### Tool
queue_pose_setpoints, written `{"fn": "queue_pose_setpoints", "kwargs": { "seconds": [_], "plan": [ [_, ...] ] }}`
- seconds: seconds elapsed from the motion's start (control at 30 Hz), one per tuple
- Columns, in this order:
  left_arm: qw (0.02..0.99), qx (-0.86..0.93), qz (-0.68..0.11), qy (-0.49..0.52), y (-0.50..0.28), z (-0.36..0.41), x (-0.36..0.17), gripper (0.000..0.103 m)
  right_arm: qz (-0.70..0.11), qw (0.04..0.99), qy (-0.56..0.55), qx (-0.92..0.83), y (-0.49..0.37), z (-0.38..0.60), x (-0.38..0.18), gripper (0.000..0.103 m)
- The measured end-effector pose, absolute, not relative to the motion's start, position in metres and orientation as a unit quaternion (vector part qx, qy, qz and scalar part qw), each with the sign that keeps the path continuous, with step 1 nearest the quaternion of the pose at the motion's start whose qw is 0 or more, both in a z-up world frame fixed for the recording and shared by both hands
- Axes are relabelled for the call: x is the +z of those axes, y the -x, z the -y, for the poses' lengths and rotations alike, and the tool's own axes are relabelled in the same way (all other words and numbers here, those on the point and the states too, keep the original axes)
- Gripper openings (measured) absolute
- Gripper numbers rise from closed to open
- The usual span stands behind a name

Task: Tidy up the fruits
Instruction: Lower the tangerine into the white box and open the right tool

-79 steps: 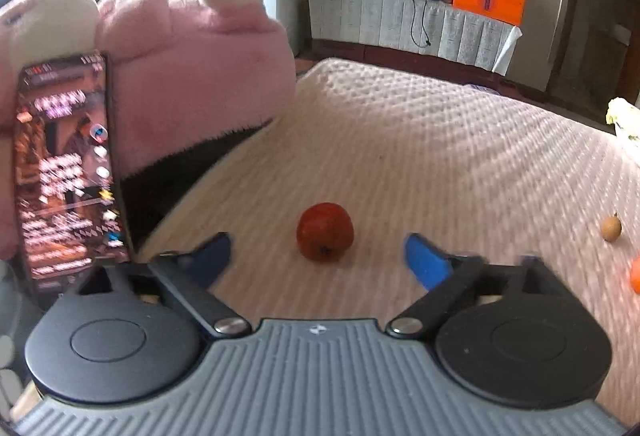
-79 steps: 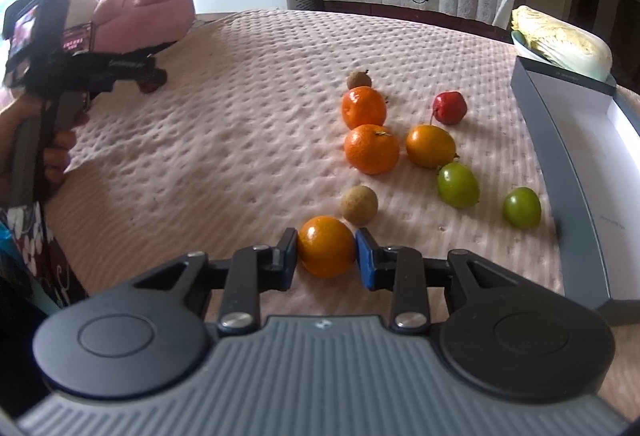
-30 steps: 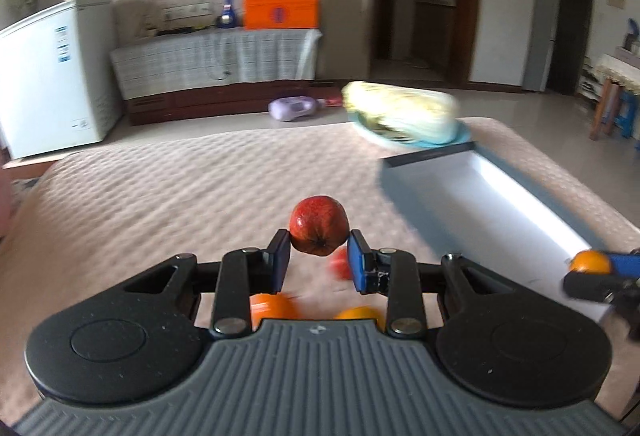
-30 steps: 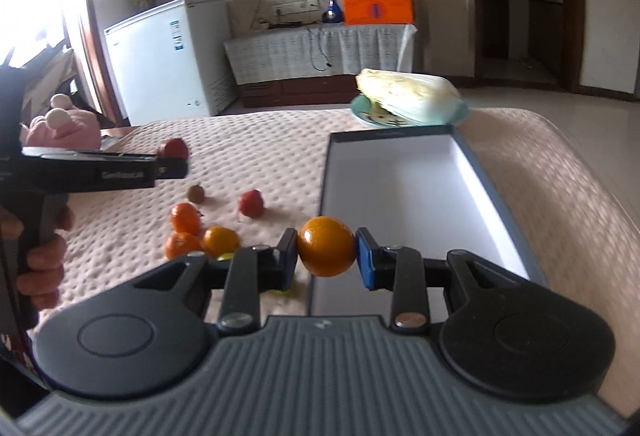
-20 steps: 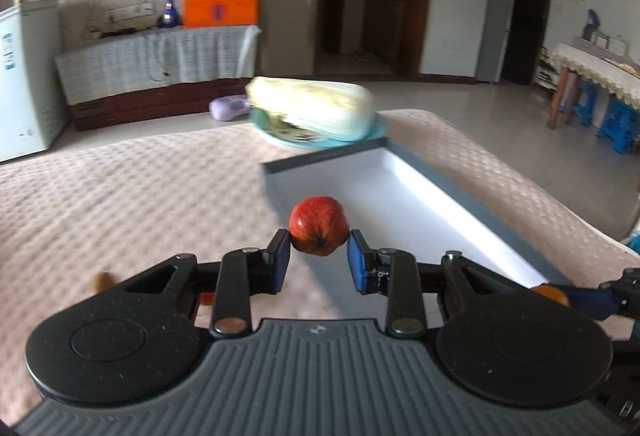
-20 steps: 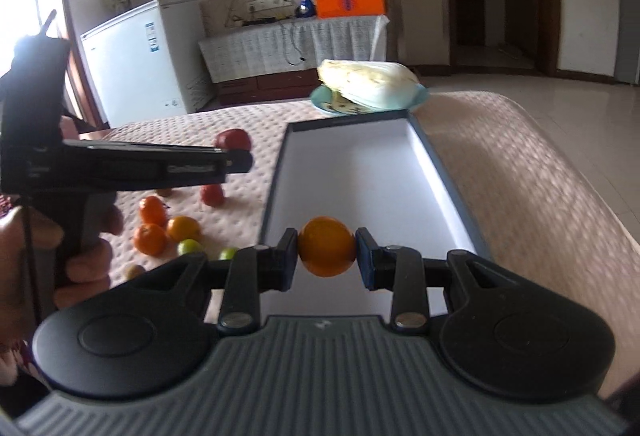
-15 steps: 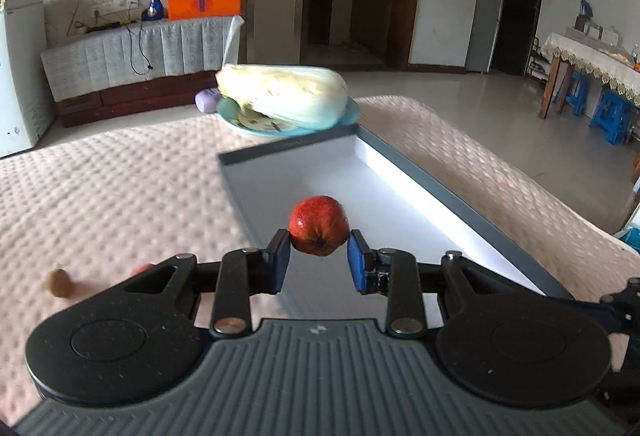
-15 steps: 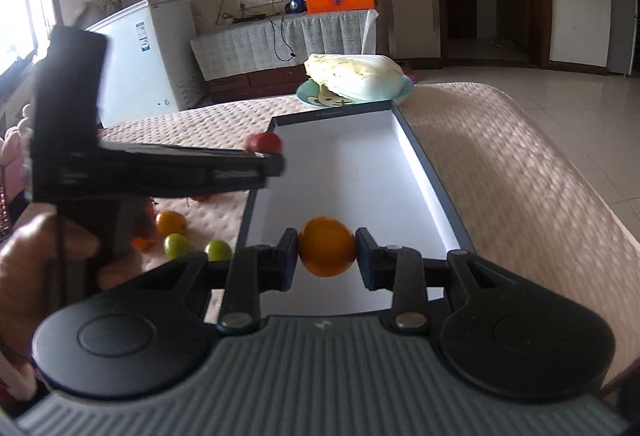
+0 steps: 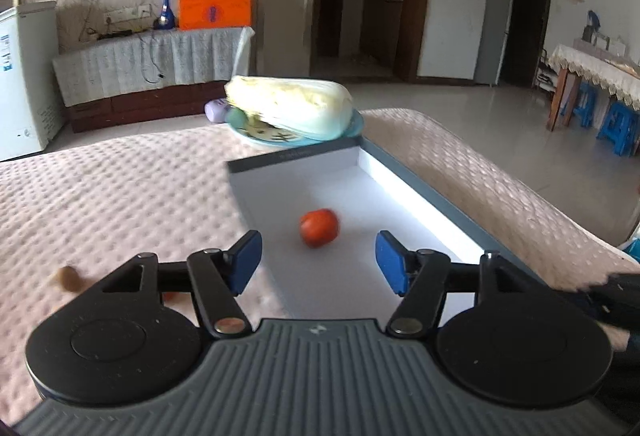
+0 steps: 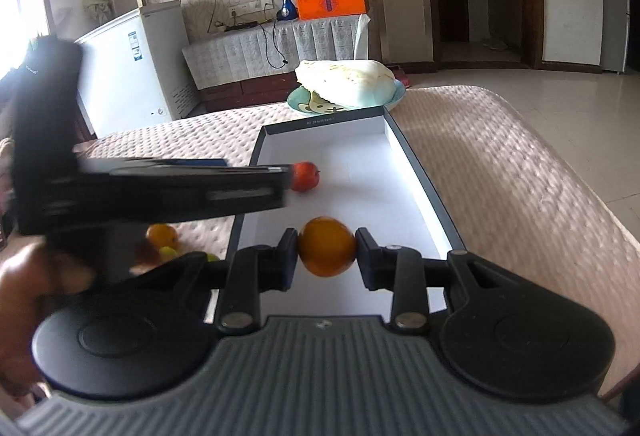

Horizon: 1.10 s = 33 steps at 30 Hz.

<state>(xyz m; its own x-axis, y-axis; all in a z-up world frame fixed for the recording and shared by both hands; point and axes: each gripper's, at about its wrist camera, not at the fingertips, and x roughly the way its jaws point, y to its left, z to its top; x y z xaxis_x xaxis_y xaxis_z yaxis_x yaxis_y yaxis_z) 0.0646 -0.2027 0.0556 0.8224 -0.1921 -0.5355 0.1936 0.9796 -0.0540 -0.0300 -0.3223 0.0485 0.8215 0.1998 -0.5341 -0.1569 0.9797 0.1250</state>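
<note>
My left gripper (image 9: 318, 260) is open and empty above the near part of the white tray (image 9: 404, 192) with a dark grey rim. The small red fruit (image 9: 319, 227) lies on the tray floor just past its fingertips. It also shows in the right wrist view (image 10: 306, 176), beside the left gripper's tip. My right gripper (image 10: 326, 254) is shut on an orange (image 10: 326, 251) and holds it over the near end of the tray (image 10: 416, 164). Other fruits (image 10: 162, 236) lie on the pink quilted cover left of the tray, partly hidden by the left gripper.
A cabbage on a blue plate (image 9: 292, 112) stands just beyond the tray's far end. A small brown fruit (image 9: 68, 278) lies on the cover at the left. The bed's right edge drops to the floor. A white freezer (image 10: 136, 64) stands at the far left.
My left gripper has opened and let the red fruit drop onto the tray floor. My right gripper still holds the orange and has moved a little further over the tray.
</note>
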Motion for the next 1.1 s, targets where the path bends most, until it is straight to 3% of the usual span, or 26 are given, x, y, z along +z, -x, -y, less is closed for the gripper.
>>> {"fn": "queue_pose_setpoints", "kwargs": {
  "seconds": [0.23,0.47,0.7,0.73,0.8,1.1],
  "plan": [
    [0.96,-0.062,-0.274,0.02,-0.003,0.144,0.084,0.068,-0.284,0.954,-0.049,0.087,0.016,0.315,0.046,0.034],
    [0.952,-0.039,-0.303,0.023,0.069,0.104,0.079,0.068,-0.304,0.947,-0.063,0.079,-0.004,0.31,0.035,0.034],
    [0.947,-0.027,-0.32,-0.022,0.084,0.093,0.063,0.068,-0.315,0.945,-0.045,0.077,-0.012,0.291,0.029,0.035],
    [0.946,-0.025,-0.321,-0.024,0.083,0.092,0.061,0.068,-0.312,0.946,-0.044,0.075,-0.012,0.29,0.029,0.039],
    [0.946,-0.022,-0.323,-0.021,0.083,0.087,0.058,0.068,-0.304,0.949,-0.043,0.073,-0.01,0.289,0.031,0.059],
    [0.946,-0.018,-0.323,-0.031,0.083,0.081,0.052,0.068,-0.229,0.959,-0.035,0.164,0.02,0.276,0.054,0.055]
  ]
}}
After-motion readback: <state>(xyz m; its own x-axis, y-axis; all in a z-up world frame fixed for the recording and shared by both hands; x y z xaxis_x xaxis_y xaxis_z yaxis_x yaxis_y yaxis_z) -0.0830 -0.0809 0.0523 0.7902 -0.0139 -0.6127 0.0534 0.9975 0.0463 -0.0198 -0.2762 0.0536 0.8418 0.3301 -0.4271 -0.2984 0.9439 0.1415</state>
